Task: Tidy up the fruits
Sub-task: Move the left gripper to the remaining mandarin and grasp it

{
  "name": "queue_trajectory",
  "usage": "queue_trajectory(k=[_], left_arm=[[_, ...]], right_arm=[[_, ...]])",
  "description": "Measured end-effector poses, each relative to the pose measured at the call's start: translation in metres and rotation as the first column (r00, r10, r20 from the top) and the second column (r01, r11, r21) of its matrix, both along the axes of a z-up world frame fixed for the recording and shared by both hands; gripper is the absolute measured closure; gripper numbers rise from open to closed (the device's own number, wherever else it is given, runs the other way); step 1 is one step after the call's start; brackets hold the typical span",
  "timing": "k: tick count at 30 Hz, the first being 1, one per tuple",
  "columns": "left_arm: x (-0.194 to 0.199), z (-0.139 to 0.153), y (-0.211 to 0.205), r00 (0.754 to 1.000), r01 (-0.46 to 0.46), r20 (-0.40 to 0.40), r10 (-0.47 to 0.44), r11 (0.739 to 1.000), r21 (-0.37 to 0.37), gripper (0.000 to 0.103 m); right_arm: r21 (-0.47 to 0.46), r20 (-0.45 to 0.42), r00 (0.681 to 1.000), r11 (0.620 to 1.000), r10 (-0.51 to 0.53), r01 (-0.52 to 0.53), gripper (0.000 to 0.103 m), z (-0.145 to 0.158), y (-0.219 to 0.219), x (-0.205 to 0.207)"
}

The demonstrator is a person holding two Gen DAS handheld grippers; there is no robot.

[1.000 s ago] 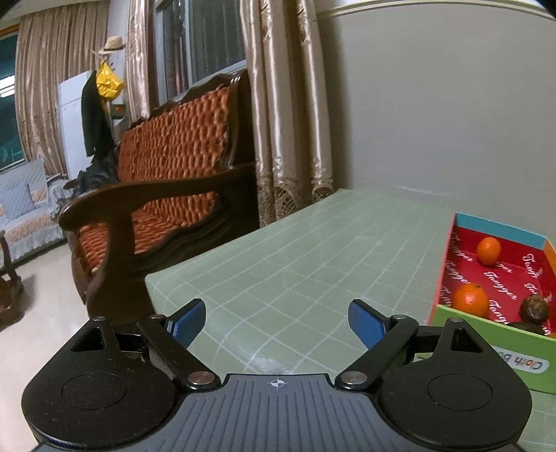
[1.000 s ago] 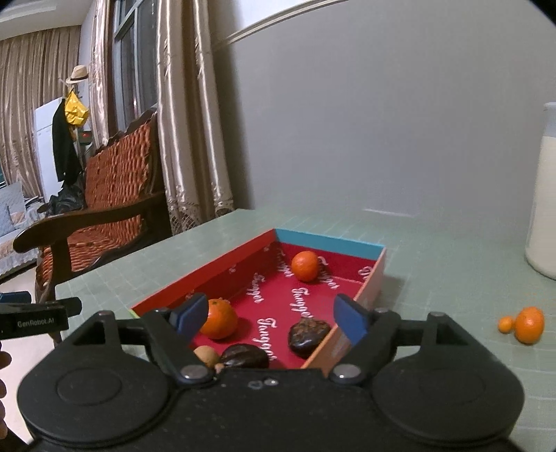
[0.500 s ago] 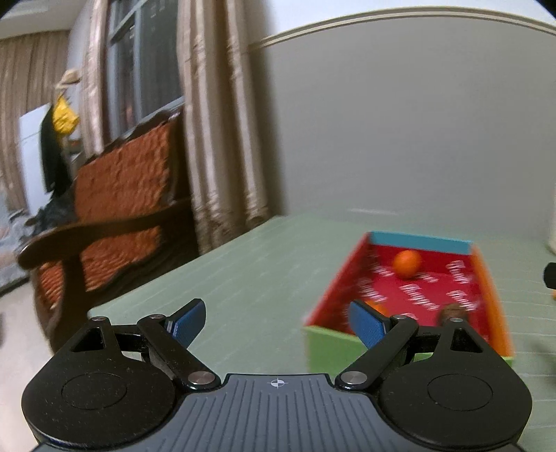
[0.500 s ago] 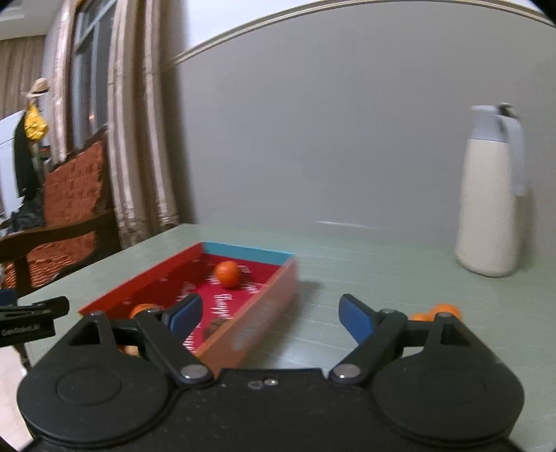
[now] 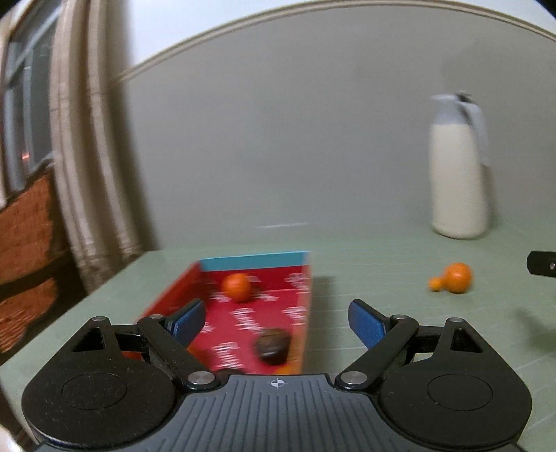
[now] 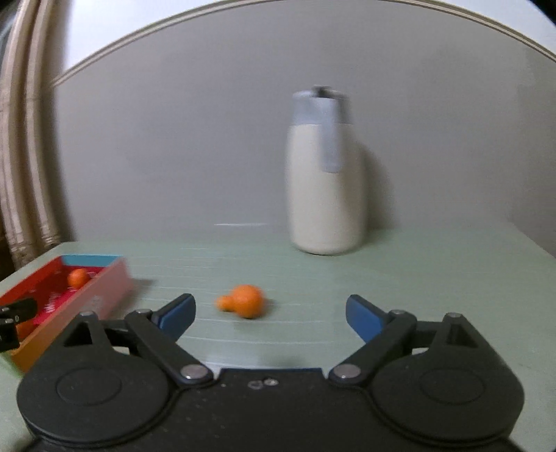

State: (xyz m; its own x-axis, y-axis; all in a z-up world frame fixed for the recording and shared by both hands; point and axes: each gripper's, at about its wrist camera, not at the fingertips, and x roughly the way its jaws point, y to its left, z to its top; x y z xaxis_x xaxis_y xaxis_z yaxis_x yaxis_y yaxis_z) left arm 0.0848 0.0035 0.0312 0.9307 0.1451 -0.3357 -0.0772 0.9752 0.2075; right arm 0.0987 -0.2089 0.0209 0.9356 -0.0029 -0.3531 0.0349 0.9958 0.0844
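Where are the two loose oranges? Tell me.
In the right wrist view, the two loose oranges lie on the table, right of the red box, before the jug.

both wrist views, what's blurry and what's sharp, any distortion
Left wrist view: the tongs are sharp, while the red box and curtain smear sideways. Right wrist view: its tongs are crisp, the oranges and jug are motion-blurred. Fisheye bows the wall trim in both.

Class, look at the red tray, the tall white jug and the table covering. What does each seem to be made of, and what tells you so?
Red tray: probably printed cardboard; thin flat walls, sharp folded corners, white lettering.
Tall white jug: likely plastic or coated metal with a matte cream body and grey lid and handle; blur leaves it open.
Table covering: seemingly vinyl or oilcloth; smooth pale green with a printed grid.
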Motion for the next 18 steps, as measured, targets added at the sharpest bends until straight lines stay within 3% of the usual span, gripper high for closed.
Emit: queue_trajectory(k=[10, 18], left_arm=[[0.050, -0.015, -0.077, 0.980, 0.174, -0.101, -0.169, 0.984, 0.047, 0.014], [0.077, -0.022, -0.116, 0.956, 0.265, -0.152, -0.251, 0.961, 0.079, 0.015]], right_arm=[[-0.010, -0.021, 0.982, 0.983, -0.186, 0.186, 0.009, -0.019, -0.056, -0.013], [0.023, -0.020, 0.971, 0.971, -0.238, 0.239, 0.009, -0.019, -0.089, -0.027]])
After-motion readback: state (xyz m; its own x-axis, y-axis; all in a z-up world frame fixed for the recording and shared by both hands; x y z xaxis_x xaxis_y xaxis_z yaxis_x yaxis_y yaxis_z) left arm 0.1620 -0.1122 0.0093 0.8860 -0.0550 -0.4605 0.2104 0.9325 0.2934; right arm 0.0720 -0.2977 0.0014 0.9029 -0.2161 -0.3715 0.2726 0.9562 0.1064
